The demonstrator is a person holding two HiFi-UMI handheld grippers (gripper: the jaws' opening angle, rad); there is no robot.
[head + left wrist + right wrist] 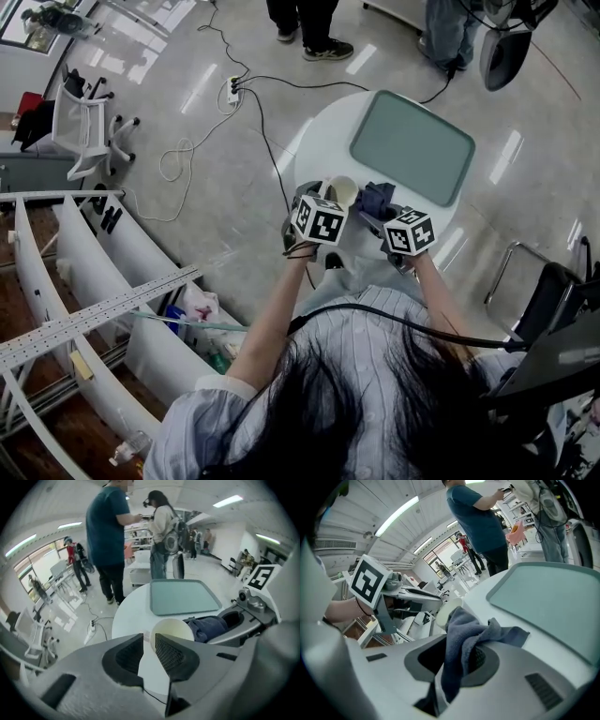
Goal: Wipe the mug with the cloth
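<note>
The left gripper (149,643), at the lower middle of its own view, has its jaws pinched on the wall of the cream mug (171,629). One jaw sits outside and the other seems to reach into the opening, which shows just above the jaws at the centre of the frame. The right gripper (457,654) is clamped on a dark blue cloth (465,637), which bunches above the jaws and hangs in a loose tail below them. In the head view both tools meet just below the middle of the frame, over the near edge of a round white table (323,141). There the cloth is touching or just beside the mug's rim; which one cannot be told. A grey-green tray (412,145) lies beyond them, toward the upper right.

The wiping looks to be at its start. It should go best if the bunched part of the cloth, not the hard jaw tips, presses on the mug. The left hold is a thin pinch on one wall, so strokes should probably be light and aimed toward the held side, or the mug may twist. Turning the mug would offer fresh surface, and the hanging tail could snag.
</note>
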